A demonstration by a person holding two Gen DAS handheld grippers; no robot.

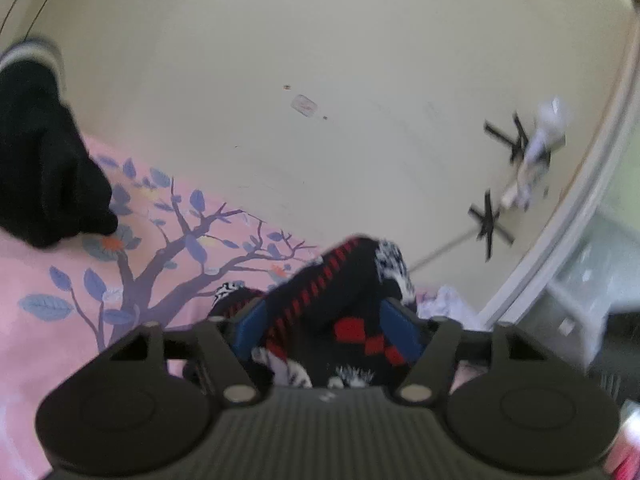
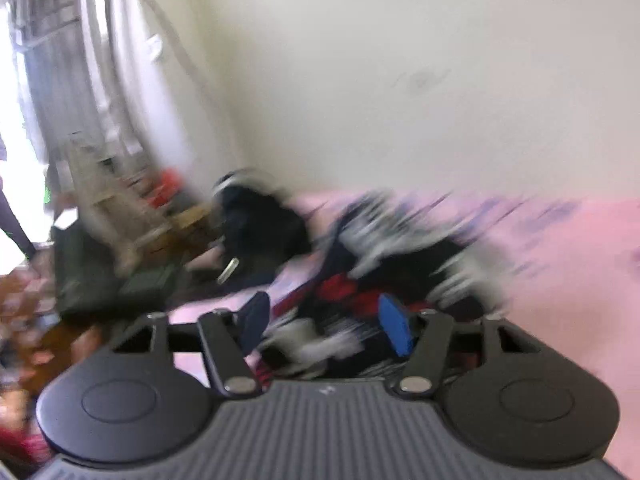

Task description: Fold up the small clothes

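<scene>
Patterned black, red and white garment (image 1: 340, 292) lies bunched on the pink tree-print bedsheet (image 1: 80, 280), near the cream wall (image 1: 320, 60). Left tongs (image 1: 324, 328) stand spread with the cloth between the blue pads, seemingly not pinching it. Right tongs (image 2: 324, 320) also look parted over the same heap, probably hunting an edge, though blur hides contact. Far left, a dark garment (image 1: 44, 160) sits apart.
</scene>
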